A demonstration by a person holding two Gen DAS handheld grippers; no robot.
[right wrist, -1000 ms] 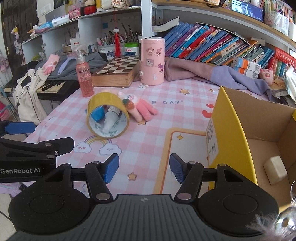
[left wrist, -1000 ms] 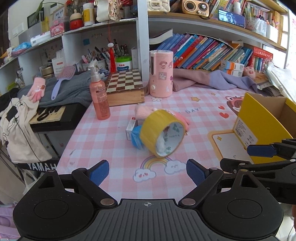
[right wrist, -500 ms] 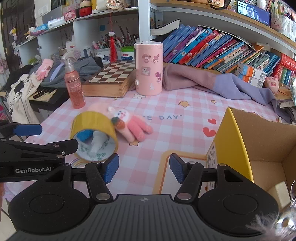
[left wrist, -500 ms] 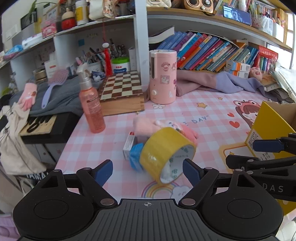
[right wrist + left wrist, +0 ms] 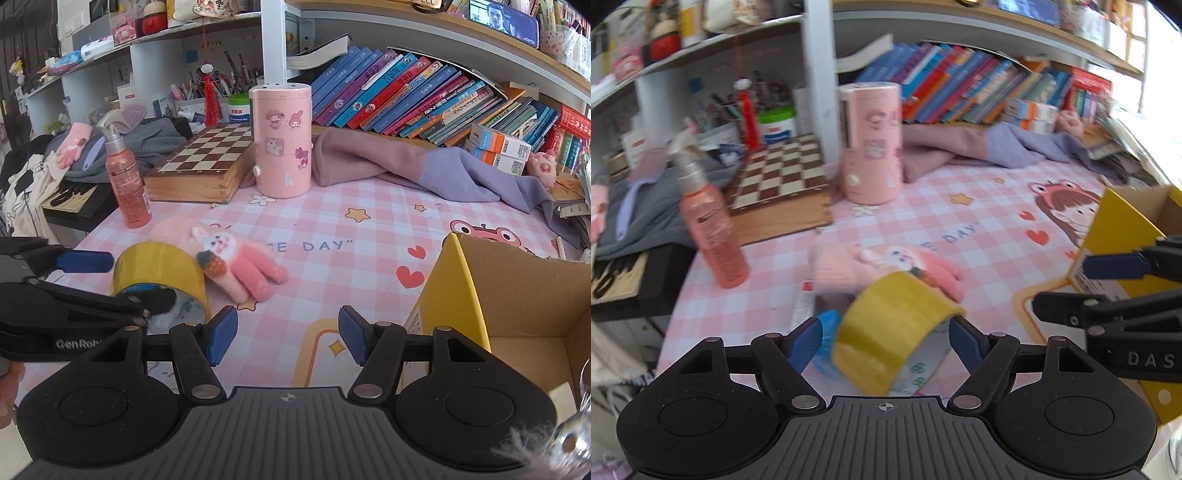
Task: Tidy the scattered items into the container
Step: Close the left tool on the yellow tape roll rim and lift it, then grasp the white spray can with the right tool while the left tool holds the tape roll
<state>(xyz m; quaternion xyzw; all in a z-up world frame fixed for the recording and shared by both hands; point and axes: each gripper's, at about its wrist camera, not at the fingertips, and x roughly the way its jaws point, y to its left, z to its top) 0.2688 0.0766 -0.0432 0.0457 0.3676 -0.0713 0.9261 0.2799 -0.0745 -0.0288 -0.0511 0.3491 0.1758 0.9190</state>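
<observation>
While the bench (image 5: 388,221) spreads its pink checked cover under everything, the yellow cardboard box (image 5: 517,295) stands open at its right end, and every place below is given from that box. Well to the box's left and farther back, a wooden chessboard case (image 5: 199,173) lies flat, with a pink cylinder (image 5: 282,140) upright just on its box-ward side and a pink spray bottle (image 5: 125,181) upright on its far side. Nearer, to the left of the box, the yellow tape roll (image 5: 894,325) lies tilted on the bench with its open core toward the box, and a pink plush glove (image 5: 240,266) with a rabbit face lies touching the roll's back edge. A small blue item (image 5: 825,343) shows against the roll on the side away from the box; what it is cannot be told. The left tongs (image 5: 884,339) have 1 blue pad on each side of the roll and are closing, with a gap still visible at the pads. The right tongs (image 5: 284,332) hover just left of the box's yellow wall, open and holding nothing, above bare cover.
</observation>
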